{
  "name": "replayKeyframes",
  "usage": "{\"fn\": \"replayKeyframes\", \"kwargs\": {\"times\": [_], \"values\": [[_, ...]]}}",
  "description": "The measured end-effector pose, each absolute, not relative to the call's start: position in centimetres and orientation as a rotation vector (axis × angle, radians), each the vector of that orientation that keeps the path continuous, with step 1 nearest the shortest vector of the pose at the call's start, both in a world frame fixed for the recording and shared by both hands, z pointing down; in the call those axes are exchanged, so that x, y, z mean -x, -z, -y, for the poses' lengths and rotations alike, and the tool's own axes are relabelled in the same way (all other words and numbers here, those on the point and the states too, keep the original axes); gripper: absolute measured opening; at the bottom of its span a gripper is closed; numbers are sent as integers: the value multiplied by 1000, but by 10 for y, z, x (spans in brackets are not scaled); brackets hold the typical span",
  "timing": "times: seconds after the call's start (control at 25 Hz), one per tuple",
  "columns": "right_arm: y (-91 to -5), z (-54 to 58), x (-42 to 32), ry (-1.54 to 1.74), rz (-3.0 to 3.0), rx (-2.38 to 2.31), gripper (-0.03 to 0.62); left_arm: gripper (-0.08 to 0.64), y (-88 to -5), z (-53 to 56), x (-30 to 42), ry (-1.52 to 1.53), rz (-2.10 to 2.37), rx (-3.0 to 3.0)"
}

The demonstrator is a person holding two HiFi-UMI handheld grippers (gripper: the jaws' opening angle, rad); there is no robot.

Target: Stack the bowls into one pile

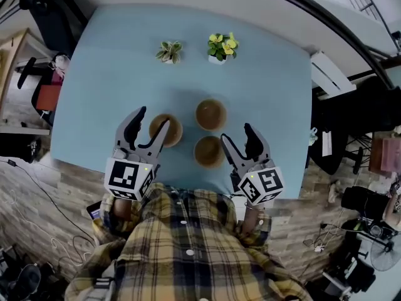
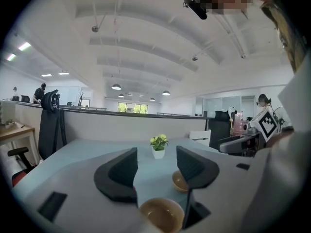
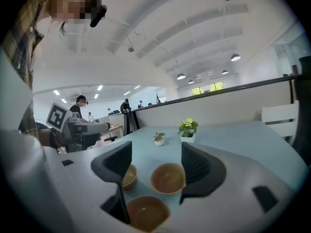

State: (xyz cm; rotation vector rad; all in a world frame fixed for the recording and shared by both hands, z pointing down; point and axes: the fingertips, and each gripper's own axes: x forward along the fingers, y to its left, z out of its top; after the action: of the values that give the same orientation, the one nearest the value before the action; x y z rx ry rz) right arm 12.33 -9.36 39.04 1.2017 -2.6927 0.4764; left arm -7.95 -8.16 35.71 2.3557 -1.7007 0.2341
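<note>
From the head view, I held my left gripper [image 1: 153, 116] low over the pale blue table [image 1: 100, 74], its jaws spread apart and closed on nothing. One jaw crossed over the left bowl [image 1: 173, 130]. My right gripper [image 1: 235, 132] was spread just as wide and also held nothing, its jaws just beside the near bowl [image 1: 208, 151]. The far bowl [image 1: 210, 114] sat just beyond that one. All three brown bowls stood upright, each by itself on the table and none inside another. A small leafy plant [image 1: 169, 51] and a yellow-flowered plant [image 1: 222, 46] stood further back, well apart from the bowls. My plaid shirt [image 1: 182, 249] filled the bottom edge. The only print I could read was the black-and-white square markers on each gripper's cube.

In the left gripper view, my left gripper [image 2: 156, 164] had a clear gap between its jaws. The left bowl [image 2: 162, 215] lay low in that gap, and the far bowl [image 2: 178, 181] was half hidden behind the right-hand jaw. The yellow-flowered plant [image 2: 158, 145] stood straight ahead.

In the right gripper view, my right gripper [image 3: 156, 154] gaped too. The near bowl [image 3: 146, 212] lay at the bottom between the jaws and the far bowl [image 3: 168, 177] just past it. The left bowl [image 3: 129, 176] peeked from behind the left-hand jaw. Both the small leafy plant [image 3: 158, 139] and the yellow-flowered plant [image 3: 188, 129] showed beyond.
</note>
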Motion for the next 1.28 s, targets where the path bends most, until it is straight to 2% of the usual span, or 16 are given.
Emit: {"fn": "replayKeyframes", "kwargs": {"times": [0.32,0.84,1.28], "values": [[-386,115,-99,-488,2697,-1141,299,244,-364,91,94,-265,1682,-2322],[-399,106,-100,-544,2646,-1177,299,231,-382,99,89,-317,1620,-2348],[-426,99,-105,-622,2606,-1153,299,222,-435,94,90,-459,1568,-2273]]}}
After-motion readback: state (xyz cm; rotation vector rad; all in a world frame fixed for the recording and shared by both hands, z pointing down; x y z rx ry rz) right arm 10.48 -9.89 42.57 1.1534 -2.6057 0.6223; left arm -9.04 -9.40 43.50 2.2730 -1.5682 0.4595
